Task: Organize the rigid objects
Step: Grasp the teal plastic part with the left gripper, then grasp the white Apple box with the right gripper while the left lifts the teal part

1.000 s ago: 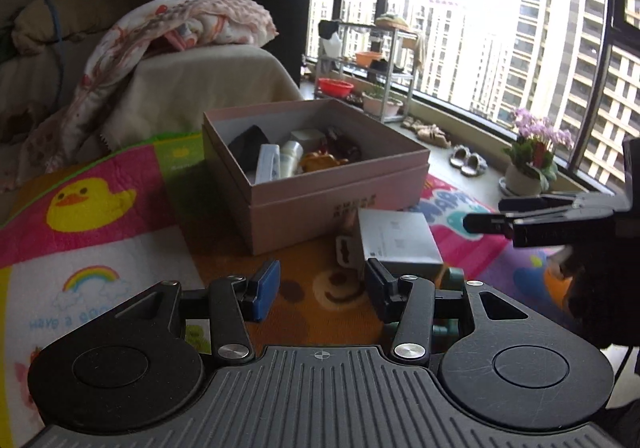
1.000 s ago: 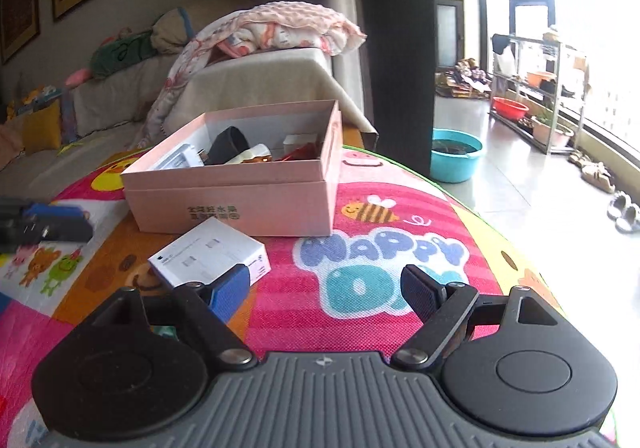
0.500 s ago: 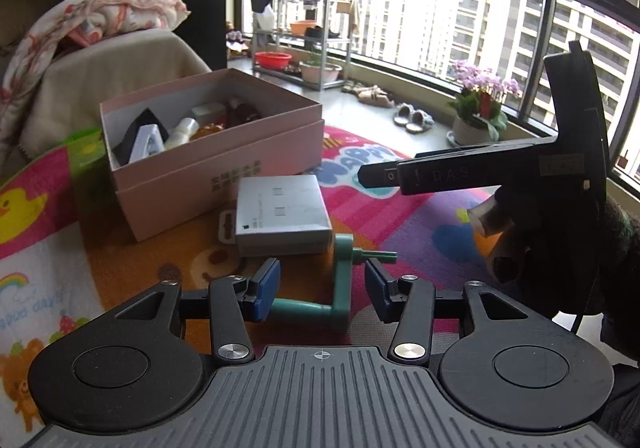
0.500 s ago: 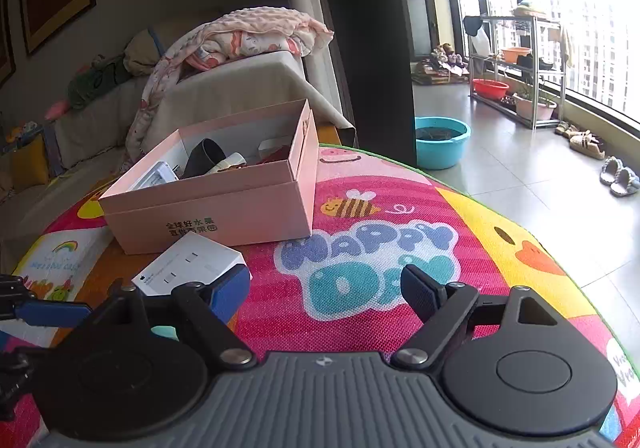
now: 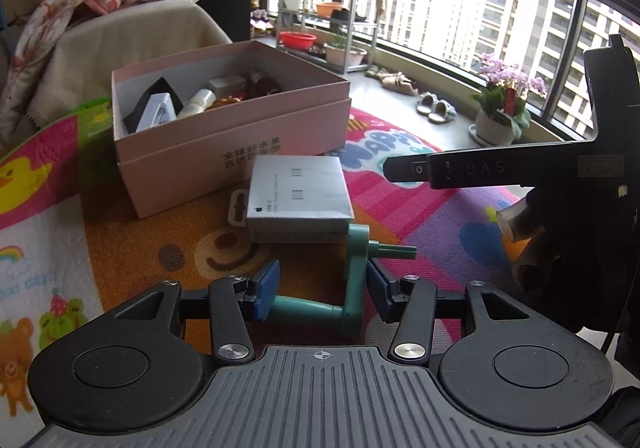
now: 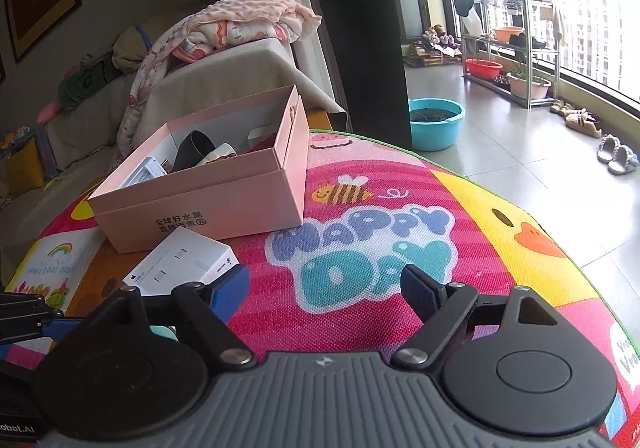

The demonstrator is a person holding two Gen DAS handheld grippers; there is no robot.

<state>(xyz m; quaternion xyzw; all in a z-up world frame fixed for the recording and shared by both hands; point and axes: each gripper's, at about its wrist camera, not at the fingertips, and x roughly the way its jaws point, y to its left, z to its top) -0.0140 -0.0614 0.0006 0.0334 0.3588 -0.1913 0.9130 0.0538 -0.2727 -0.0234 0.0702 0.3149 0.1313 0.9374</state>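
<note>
While left tongs (image 5: 322, 282) open around green crank (image 5: 352, 280) — mat (image 6: 500, 248) beyond bare.

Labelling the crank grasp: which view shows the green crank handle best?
Left wrist view. The green crank handle lies on the mat between the opening fingers of the left tool, its bent arm and side peg visible. In the right wrist view only a green sliver shows behind the right tool.

The left gripper (image 5: 322, 284) tilts downward, jaws opening around a green crank handle (image 5: 352, 280); the right gripper (image 6: 325, 290) hovers agape, empty.
</note>
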